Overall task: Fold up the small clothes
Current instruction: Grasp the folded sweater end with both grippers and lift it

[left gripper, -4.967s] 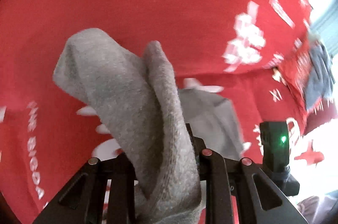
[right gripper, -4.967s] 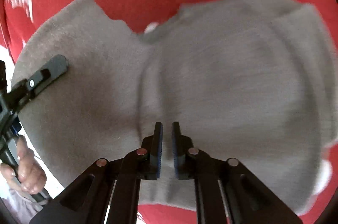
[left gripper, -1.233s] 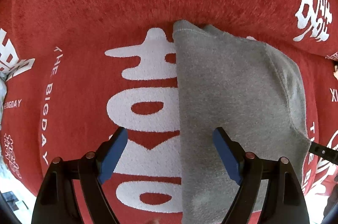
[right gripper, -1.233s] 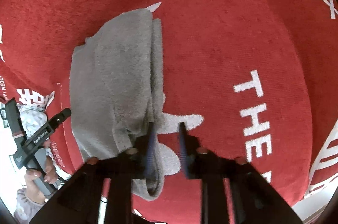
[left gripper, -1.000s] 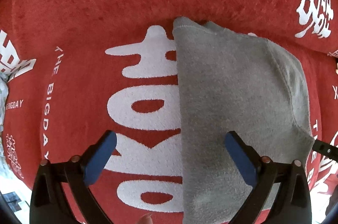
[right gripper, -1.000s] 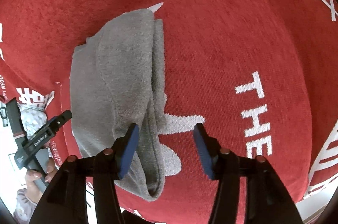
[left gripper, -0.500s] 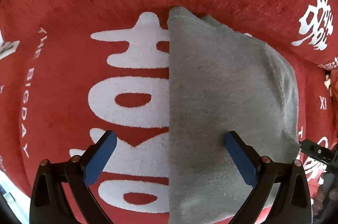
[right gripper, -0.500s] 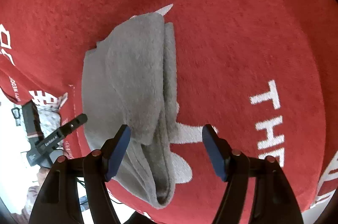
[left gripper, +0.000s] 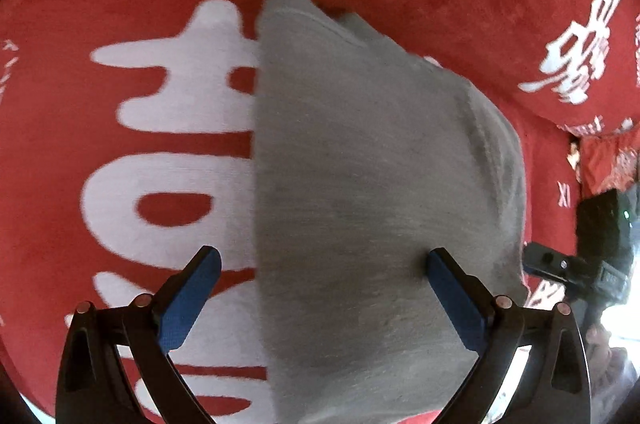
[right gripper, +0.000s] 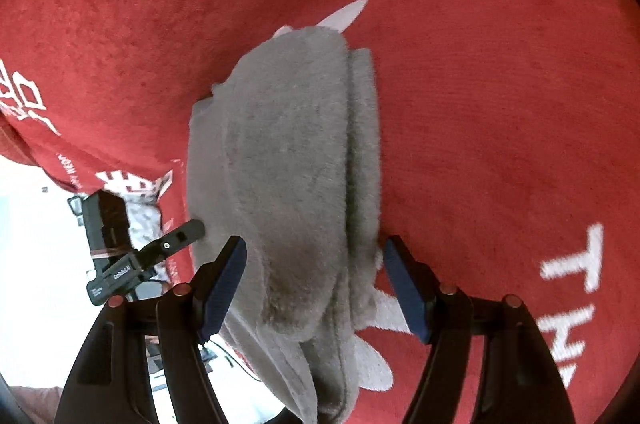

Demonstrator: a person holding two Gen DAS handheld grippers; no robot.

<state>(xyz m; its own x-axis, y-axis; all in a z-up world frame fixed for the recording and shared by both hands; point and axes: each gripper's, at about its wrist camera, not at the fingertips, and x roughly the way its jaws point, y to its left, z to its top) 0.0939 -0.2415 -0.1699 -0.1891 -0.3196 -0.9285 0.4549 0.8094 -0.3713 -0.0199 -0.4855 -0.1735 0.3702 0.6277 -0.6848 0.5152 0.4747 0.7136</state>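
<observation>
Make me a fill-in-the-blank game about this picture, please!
1. The folded garment is the colour ____.
2. It lies on a ____ cloth with white writing.
3. The left gripper has its fingers wide ____.
4. The right gripper holds ____.

Missing words: grey; red; open; nothing

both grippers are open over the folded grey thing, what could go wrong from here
The grey garment lies near the red blanket's edge, so a nudge might slide it off. Its layers look uneven, so the fold may spring apart. The open right gripper straddles it and could snag the fabric when lifting away.
</observation>
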